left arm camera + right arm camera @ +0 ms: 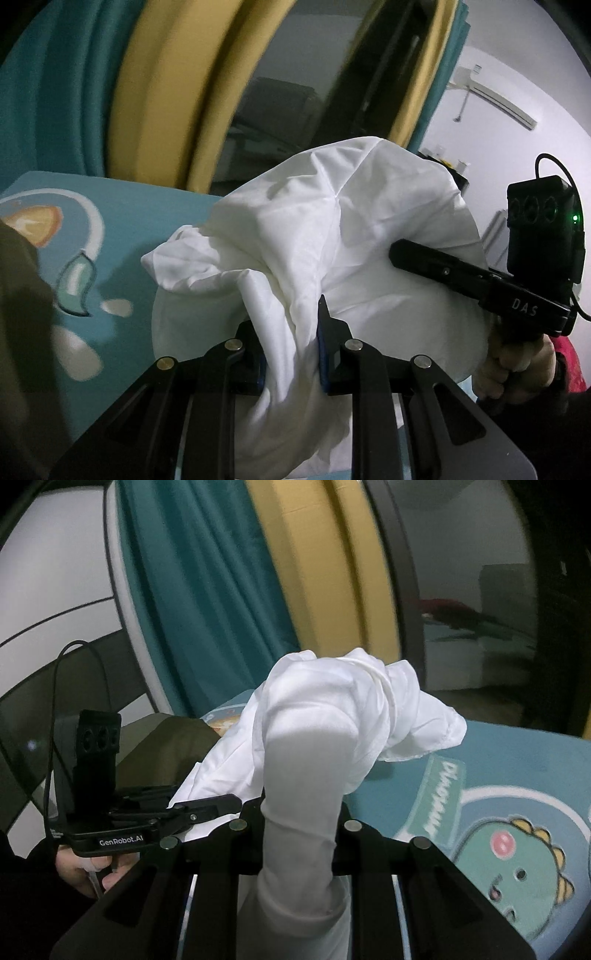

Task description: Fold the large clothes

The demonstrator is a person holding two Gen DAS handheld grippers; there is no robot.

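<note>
A large white garment point(317, 229) is bunched up and held in the air above a teal bed cover. My left gripper point(291, 339) is shut on a thick fold of it. The cloth bulges up and over the fingers and hides their tips. My right gripper point(299, 812) is shut on another bunched part of the white garment point(325, 716), which stands up in a lump above the jaws. Each gripper shows in the other's view: the right one point(399, 254) at the garment's right side, the left one point(225, 803) at its left side.
A teal bed cover with a cartoon dinosaur print point(517, 864) lies below. An olive-brown cloth point(166, 746) lies on the bed at the left. Teal and yellow curtains point(147, 92) hang behind. A dark window or mirror point(295, 74) and a wall air conditioner point(495, 99) are beyond.
</note>
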